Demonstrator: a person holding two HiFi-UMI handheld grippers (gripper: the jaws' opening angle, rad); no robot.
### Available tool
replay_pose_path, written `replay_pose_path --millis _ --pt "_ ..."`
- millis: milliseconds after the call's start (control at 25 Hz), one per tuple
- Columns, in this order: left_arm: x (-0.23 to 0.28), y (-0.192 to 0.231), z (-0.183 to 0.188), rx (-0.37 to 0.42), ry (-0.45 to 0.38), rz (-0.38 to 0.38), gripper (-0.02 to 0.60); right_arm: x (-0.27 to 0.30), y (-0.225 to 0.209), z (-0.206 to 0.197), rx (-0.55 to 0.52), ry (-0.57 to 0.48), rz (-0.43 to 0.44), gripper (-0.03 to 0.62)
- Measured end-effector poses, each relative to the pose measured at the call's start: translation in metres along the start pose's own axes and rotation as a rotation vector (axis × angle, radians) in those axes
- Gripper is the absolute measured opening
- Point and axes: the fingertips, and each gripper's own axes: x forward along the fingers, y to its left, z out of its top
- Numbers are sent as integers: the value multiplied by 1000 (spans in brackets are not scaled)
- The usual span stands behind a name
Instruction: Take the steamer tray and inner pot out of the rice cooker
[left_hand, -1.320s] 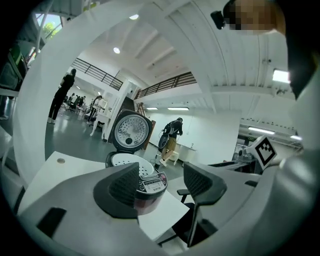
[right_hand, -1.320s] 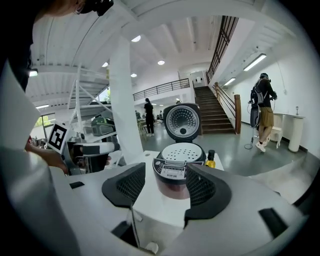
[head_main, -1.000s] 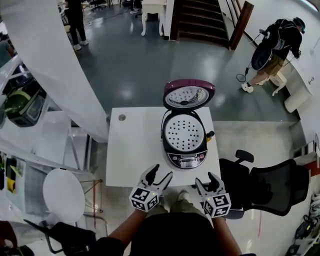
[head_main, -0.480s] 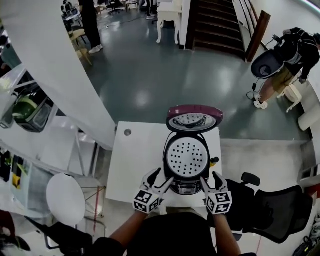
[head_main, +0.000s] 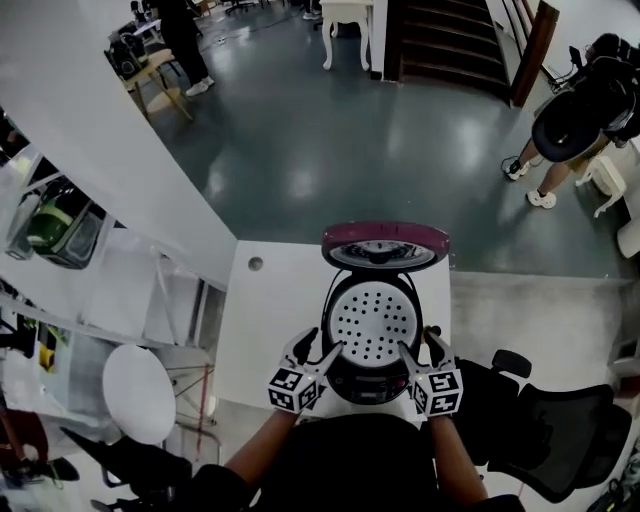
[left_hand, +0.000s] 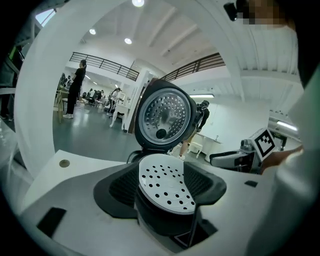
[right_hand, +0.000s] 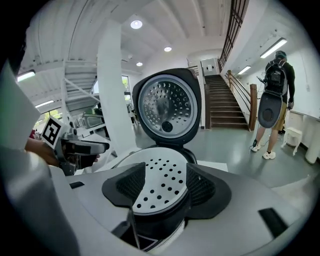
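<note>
The rice cooker (head_main: 372, 372) stands on the white table (head_main: 270, 320) with its maroon lid (head_main: 385, 245) swung up at the back. A white perforated steamer tray (head_main: 372, 320) lies in its mouth and hides the inner pot. My left gripper (head_main: 320, 347) is open at the cooker's front left, and my right gripper (head_main: 421, 347) is open at its front right. Neither holds anything. The left gripper (left_hand: 162, 187) frames the tray (left_hand: 165, 182) between its black pads in the left gripper view. The right gripper (right_hand: 162, 187) likewise looks over the tray (right_hand: 160, 185) toward the lid's inner plate (right_hand: 165, 107).
A black office chair (head_main: 560, 450) stands right of the table and a round white stool (head_main: 140, 393) left of it. A wide white pillar (head_main: 110, 150) rises at the left. A person with a backpack (head_main: 590, 100) stands far right near the stairs (head_main: 455, 40).
Both grippers have moved forward from the table's near edge to either side of the cooker's front. The head view has shifted closer over the cooker.
</note>
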Motion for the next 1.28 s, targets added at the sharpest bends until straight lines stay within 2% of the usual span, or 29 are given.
replay_pose_path --millis 200,480,680,880,1040,1080,1280 --pt "26 8 -9 12 55 19 256 22 -15 -1 -48 61 -32 222" --pt "55 25 -22 101 194 63 270 36 -6 -1 -24 63 29 222" --pt "67 40 -35 121 269 130 270 36 -4 -9 -5 63 61 222" --pt "80 45 -41 163 337 158 270 36 -3 -11 -1 56 83 222" --pt "84 64 -44 282 394 243 270 37 -4 -14 17 57 86 222" --pt "85 66 -45 300 410 248 270 37 -6 -15 24 59 84 222" --pt "96 63 -50 294 449 235 270 33 -15 -20 42 55 96 222"
